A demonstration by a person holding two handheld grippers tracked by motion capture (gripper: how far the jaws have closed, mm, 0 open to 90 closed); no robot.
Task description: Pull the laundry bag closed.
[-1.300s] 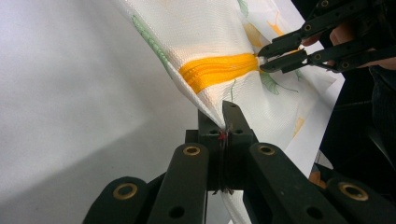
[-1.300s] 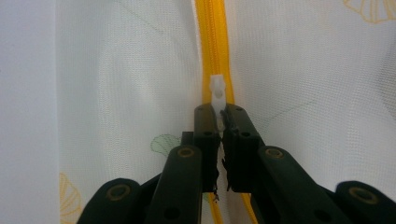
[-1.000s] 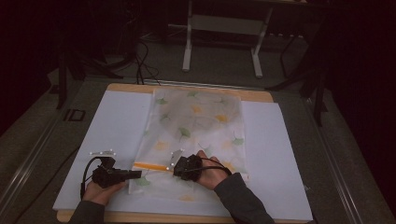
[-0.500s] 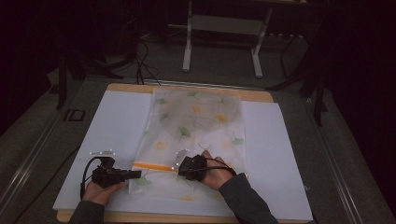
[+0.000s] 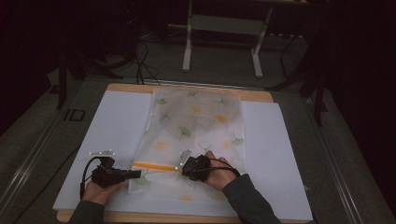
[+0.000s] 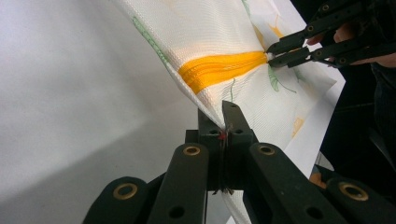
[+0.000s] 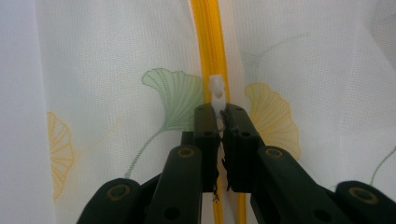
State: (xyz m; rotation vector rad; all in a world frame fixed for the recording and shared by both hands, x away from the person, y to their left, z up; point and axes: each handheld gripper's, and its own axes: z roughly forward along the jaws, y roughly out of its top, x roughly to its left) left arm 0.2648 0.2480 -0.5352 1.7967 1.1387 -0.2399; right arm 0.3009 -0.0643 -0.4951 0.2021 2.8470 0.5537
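A white mesh bag (image 5: 196, 126) printed with green and yellow leaves lies flat on the white sheet (image 5: 116, 121). An orange zipper (image 5: 154, 166) runs across its near end. My left gripper (image 5: 137, 174) lies low at the bag's left edge. In the left gripper view this gripper (image 6: 224, 116) is shut on the bag's edge just below the zipper (image 6: 219, 70), pulling the fabric taut. My right gripper (image 5: 183, 169) sits at the zipper's right end. In its own view the right gripper (image 7: 218, 112) is shut on the white zipper pull (image 7: 217, 93).
The white sheet covers a wooden table (image 5: 140, 88) almost to its edges, with bare sheet on both sides of the bag. A metal stand (image 5: 224, 42) rises from the dark floor beyond the far edge. Cables (image 5: 84, 179) trail from the grippers.
The right gripper has edged a little to the right with the zipper pull, and slightly more orange zipper shows. The left gripper has kept still.
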